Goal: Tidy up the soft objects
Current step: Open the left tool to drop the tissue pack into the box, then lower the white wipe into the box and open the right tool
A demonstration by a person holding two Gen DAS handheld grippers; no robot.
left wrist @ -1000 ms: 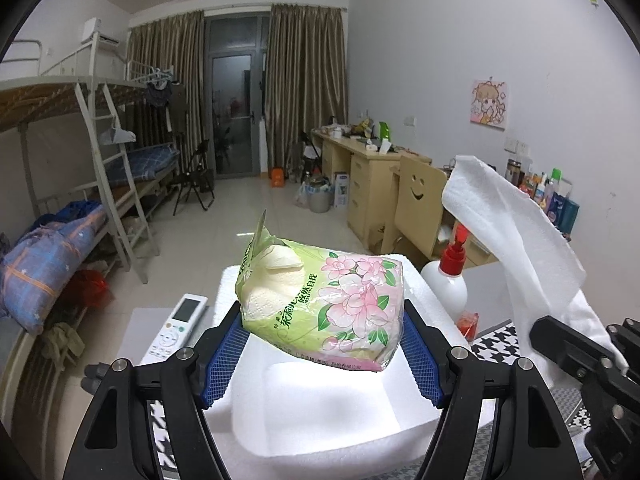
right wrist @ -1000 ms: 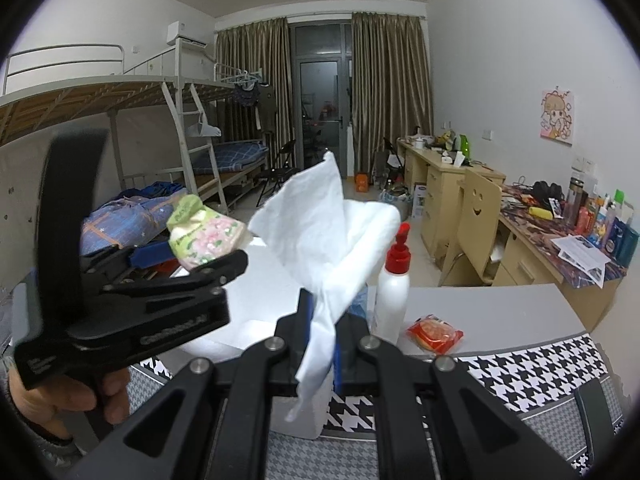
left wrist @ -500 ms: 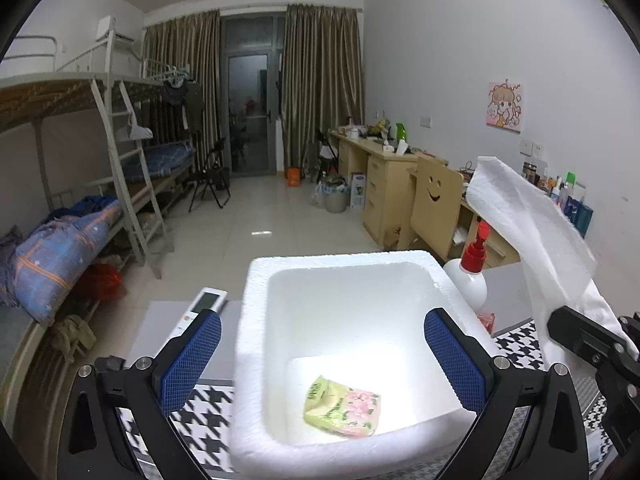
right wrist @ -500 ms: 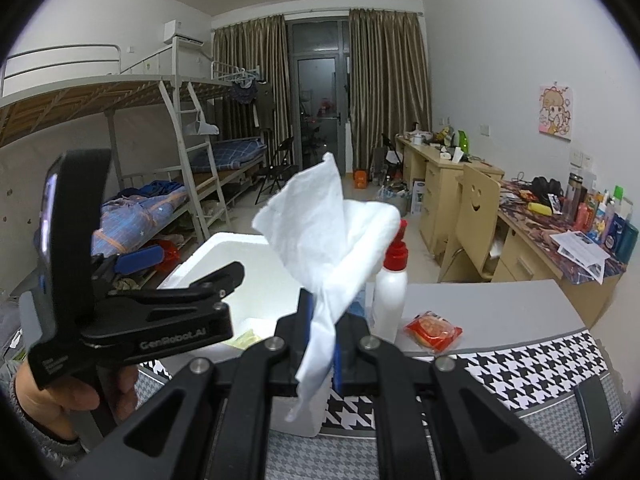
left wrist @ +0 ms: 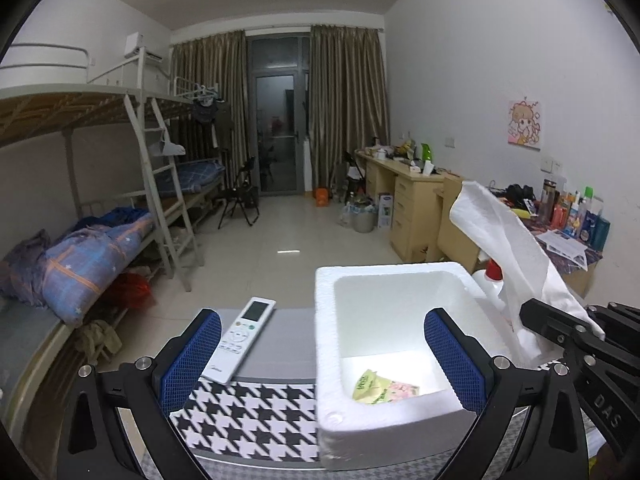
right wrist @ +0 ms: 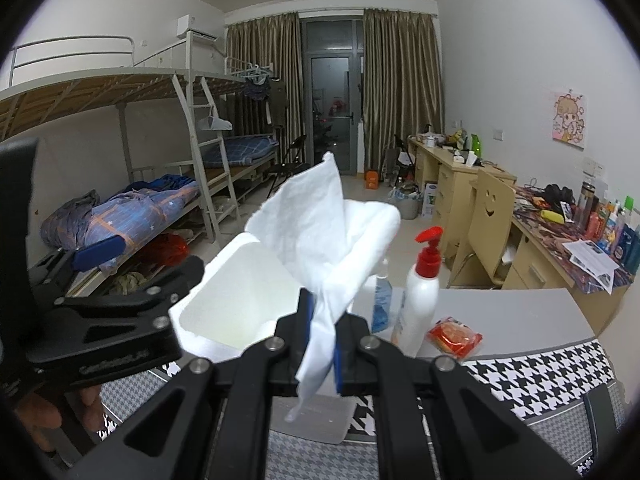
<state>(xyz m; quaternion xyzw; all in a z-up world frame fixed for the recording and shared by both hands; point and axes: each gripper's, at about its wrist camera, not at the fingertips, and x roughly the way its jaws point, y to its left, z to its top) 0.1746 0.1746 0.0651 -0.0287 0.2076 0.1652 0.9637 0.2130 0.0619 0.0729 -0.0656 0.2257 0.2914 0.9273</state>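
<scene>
Tissue pack (left wrist: 384,388) dropped from left gripper (left wrist: 320,354) into foam box (left wrist: 326,320); jaws had just opened, stood apart, empty. Right gripper (right wrist: 322,340) clamped paper towel (right wrist: 320,232), likely next in.

White-walled dorm room, bunk beds (left wrist: 120,184) left, desks (left wrist: 404,196) right, curtained glass door (left wrist: 278,132) behind.

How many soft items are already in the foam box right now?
1: the green floral tissue pack lies on the floor of the foam box. The white tissue sheet is outside it, clamped in the right tongs. The near wall hides some floor.
</scene>
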